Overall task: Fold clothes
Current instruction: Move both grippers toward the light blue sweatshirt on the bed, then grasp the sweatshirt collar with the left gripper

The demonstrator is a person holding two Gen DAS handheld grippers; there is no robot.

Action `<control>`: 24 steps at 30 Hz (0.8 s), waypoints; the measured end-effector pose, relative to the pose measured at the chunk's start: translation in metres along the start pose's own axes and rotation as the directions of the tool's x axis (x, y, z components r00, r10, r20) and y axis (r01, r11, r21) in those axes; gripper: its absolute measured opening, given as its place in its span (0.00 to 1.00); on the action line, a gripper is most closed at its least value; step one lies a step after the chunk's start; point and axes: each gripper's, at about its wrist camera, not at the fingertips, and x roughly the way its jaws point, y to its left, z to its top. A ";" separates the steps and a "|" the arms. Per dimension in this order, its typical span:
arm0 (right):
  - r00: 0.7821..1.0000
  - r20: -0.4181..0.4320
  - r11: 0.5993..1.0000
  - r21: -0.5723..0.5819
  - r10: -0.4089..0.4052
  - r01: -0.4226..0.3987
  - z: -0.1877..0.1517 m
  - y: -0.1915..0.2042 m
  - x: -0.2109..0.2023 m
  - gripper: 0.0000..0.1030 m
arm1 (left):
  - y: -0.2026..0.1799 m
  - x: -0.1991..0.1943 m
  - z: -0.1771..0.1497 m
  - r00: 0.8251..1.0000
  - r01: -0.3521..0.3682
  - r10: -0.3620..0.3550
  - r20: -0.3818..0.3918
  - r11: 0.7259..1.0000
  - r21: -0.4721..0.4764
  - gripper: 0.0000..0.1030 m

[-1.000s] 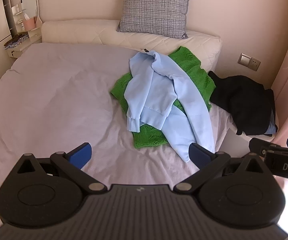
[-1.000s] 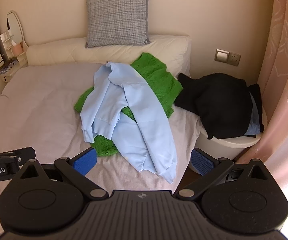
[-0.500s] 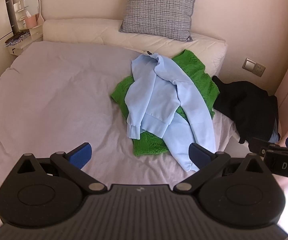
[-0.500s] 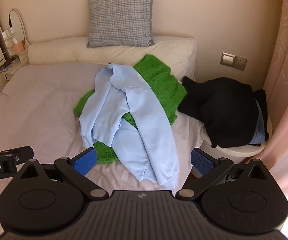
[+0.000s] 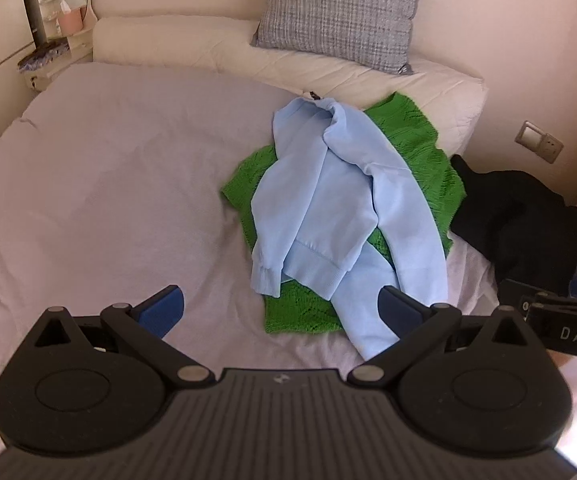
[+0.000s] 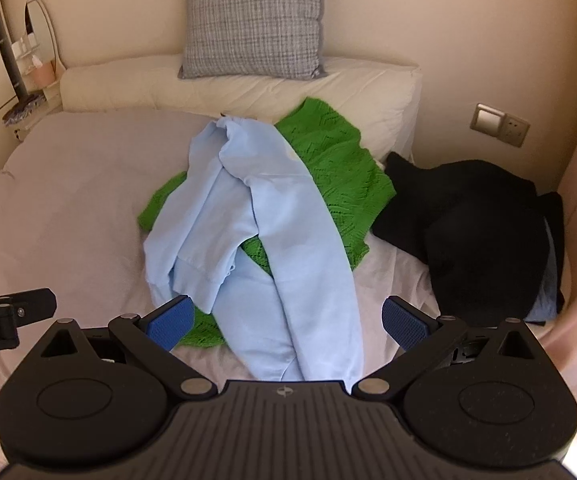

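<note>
A light blue sweatshirt (image 5: 340,208) lies crumpled on a green knitted sweater (image 5: 420,148) on the right side of the bed; both show in the right wrist view, sweatshirt (image 6: 272,216) over sweater (image 6: 336,168). My left gripper (image 5: 280,308) is open and empty, above the bed just short of the sweatshirt's hem. My right gripper (image 6: 286,320) is open and empty, above the sweatshirt's near sleeve end. The right gripper shows at the left view's right edge (image 5: 556,320).
The bed (image 5: 108,184) has a pale grey sheet, a cream bolster (image 5: 228,52) and a grey checked pillow (image 5: 340,12) at the head. A pile of black clothes (image 6: 480,232) lies on a round stool at the right. A nightstand (image 5: 48,60) stands far left.
Both grippers have moved forward toward the clothes, which now appear closer and larger. The clothes have not moved. Both jaws stay open.
</note>
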 end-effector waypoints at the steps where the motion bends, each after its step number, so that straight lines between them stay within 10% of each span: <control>1: 1.000 -0.008 1.000 -0.003 0.002 -0.002 0.004 -0.003 0.008 1.00 | -0.003 0.008 0.005 1.000 -0.001 0.001 -0.010 1.000 -0.004 0.99; 12: 0.999 -0.052 0.993 -0.119 -0.010 0.003 0.053 -0.041 0.100 1.00 | -0.041 0.109 0.055 0.990 -0.046 0.041 -0.137 0.998 -0.033 0.95; 24: 0.976 -0.204 0.986 -0.131 0.076 -0.104 0.102 -0.075 0.223 0.98 | -0.064 0.214 0.106 0.962 0.053 -0.094 -0.255 0.986 -0.161 0.70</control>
